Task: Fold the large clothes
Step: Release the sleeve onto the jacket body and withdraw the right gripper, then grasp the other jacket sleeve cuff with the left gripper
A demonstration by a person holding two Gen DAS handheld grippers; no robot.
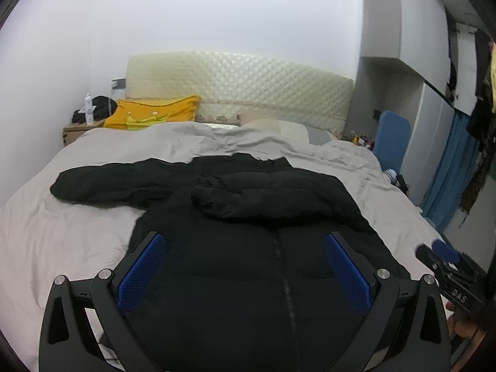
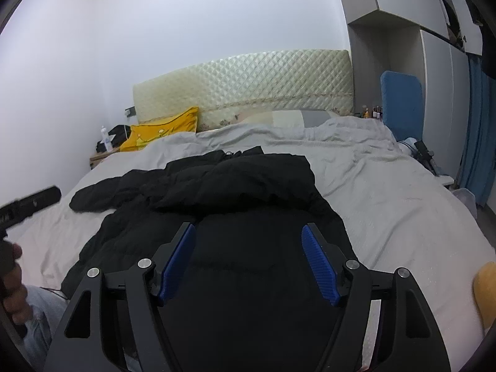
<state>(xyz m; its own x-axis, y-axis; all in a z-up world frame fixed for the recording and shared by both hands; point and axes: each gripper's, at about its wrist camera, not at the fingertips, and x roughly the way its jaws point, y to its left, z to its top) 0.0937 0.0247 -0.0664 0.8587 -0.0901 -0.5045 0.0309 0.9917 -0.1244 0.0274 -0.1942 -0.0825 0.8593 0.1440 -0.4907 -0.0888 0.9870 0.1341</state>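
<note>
— Grey bedding covers the bed (image 1: 62,241), with a quilted headboard (image 1: 241,83) and a yellow pillow (image 1: 152,113) at the far end. Where's the black jacket (image 1: 248,248)?

— Spread across the bed's near half, one sleeve stretched left, the other folded over its chest.

— And the grippers?

— Left hand-held gripper (image 1: 245,266) and right hand-held gripper (image 2: 249,260) both gape wide above it, gripping nothing

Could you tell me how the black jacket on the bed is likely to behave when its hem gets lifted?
The jacket looks puffy and quilted, so it will probably sag and drape rather than hold shape. Its folded-in sleeve lies loose on top and may slide off. The shell looks smooth, so the fingers might slip unless they pinch deep.
</note>
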